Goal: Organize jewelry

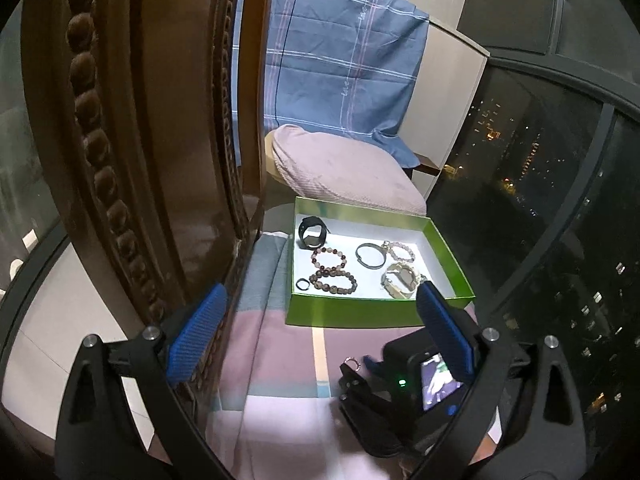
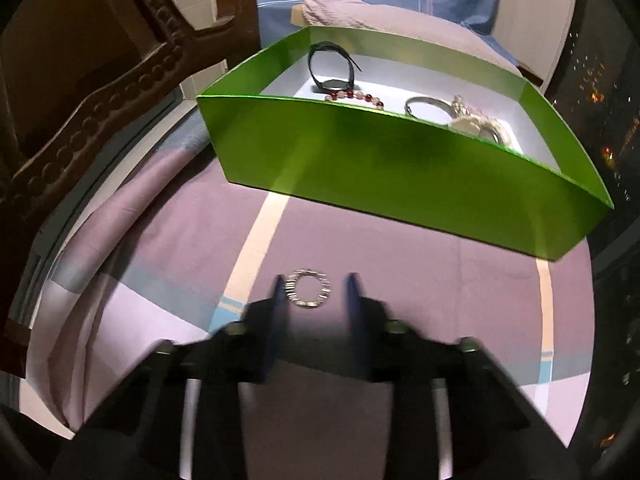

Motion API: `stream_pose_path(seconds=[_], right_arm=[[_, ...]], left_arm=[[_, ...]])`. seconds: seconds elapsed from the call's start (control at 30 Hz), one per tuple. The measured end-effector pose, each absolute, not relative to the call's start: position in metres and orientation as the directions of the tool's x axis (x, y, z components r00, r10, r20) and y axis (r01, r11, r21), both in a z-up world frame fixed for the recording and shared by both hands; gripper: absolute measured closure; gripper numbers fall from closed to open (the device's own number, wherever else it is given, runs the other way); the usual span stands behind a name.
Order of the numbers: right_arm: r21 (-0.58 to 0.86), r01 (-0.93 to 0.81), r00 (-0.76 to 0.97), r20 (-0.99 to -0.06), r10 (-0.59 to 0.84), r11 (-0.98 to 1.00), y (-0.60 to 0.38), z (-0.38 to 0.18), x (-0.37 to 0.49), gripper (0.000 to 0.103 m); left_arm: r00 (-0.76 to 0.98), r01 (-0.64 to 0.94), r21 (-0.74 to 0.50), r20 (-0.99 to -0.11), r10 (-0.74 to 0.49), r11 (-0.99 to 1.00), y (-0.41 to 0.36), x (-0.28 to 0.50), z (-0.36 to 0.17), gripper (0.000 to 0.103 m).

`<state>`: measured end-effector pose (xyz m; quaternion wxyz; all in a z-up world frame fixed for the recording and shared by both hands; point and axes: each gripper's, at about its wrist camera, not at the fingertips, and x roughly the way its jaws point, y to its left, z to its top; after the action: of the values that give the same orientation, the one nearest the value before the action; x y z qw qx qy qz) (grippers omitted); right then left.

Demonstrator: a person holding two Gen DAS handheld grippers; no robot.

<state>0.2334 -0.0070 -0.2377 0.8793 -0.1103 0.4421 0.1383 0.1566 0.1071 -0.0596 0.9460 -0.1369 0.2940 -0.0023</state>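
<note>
A small silver ring lies on the pink patterned bedsheet, in front of a green box. My right gripper points down over the ring, one blue finger on each side of it; the pads stand narrow and do not press it. In the left wrist view the ring shows at that gripper's tips. The green box holds a black watch, bead bracelets, a silver bangle, a gold watch and a dark ring. My left gripper is wide open and holds nothing.
A carved dark wooden frame rises close on the left. A pink pillow and a blue checked cloth lie behind the box. A dark window with city lights runs along the right.
</note>
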Motion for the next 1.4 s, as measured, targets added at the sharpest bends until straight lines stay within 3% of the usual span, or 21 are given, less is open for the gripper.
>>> stream_pose_path(seconds=[0.17,0.4,0.47,0.5,0.53,0.63,0.7,0.83,1.1,1.4], right_arm=[[-0.051,-0.317,0.58,-0.801,0.151,0.947,-0.014,-0.226,0.225,0.082],[0.022,-0.217,0.759,-0.625,0.182,0.976,-0.049,-0.12,0.255,0.082],[0.02,-0.203,0.766,-0.62,0.171,0.979,-0.054,-0.108,0.274,0.065],[0.023,-0.179,0.769,-0.621,0.155,0.984,-0.061,-0.101,0.28,0.042],[0.031,-0.158,0.784,-0.603,0.144,0.987,-0.067,-0.096,0.278,0.031],[0.073,-0.101,0.859,-0.496,0.124,0.992,-0.093,-0.073,0.247,0.01],[0.097,-0.083,0.886,-0.449,0.118,0.992,-0.11,-0.062,0.216,0.003],[0.087,-0.063,0.898,-0.429,0.095,0.994,-0.132,-0.05,0.159,0.003],[0.033,-0.03,0.814,-0.579,0.044,0.999,-0.143,-0.056,0.091,0.003],[0.042,-0.041,0.831,-0.554,0.058,0.998,-0.153,-0.048,0.025,0.003]], left_arm=[[0.834,-0.081,-0.27,-0.546,-0.083,0.959,0.114,0.15,-0.058,0.008],[0.828,-0.08,-0.278,-0.553,-0.091,0.957,0.116,0.152,-0.06,0.008],[0.822,-0.079,-0.276,-0.562,-0.094,0.958,0.114,0.154,-0.062,0.008],[0.819,-0.079,-0.274,-0.566,-0.094,0.959,0.113,0.154,-0.063,0.008],[0.817,-0.079,-0.271,-0.569,-0.094,0.959,0.112,0.154,-0.063,0.008],[0.812,-0.076,-0.26,-0.576,-0.091,0.963,0.11,0.153,-0.063,0.005],[0.814,-0.072,-0.263,-0.573,-0.096,0.962,0.108,0.15,-0.061,0.004],[0.813,-0.04,-0.257,-0.57,-0.118,0.966,0.097,0.143,-0.057,0.004],[0.751,-0.021,-0.141,-0.655,-0.078,0.99,0.05,0.105,-0.062,0.004],[0.728,-0.126,-0.03,-0.682,0.072,0.992,0.028,0.045,-0.032,0.004]])
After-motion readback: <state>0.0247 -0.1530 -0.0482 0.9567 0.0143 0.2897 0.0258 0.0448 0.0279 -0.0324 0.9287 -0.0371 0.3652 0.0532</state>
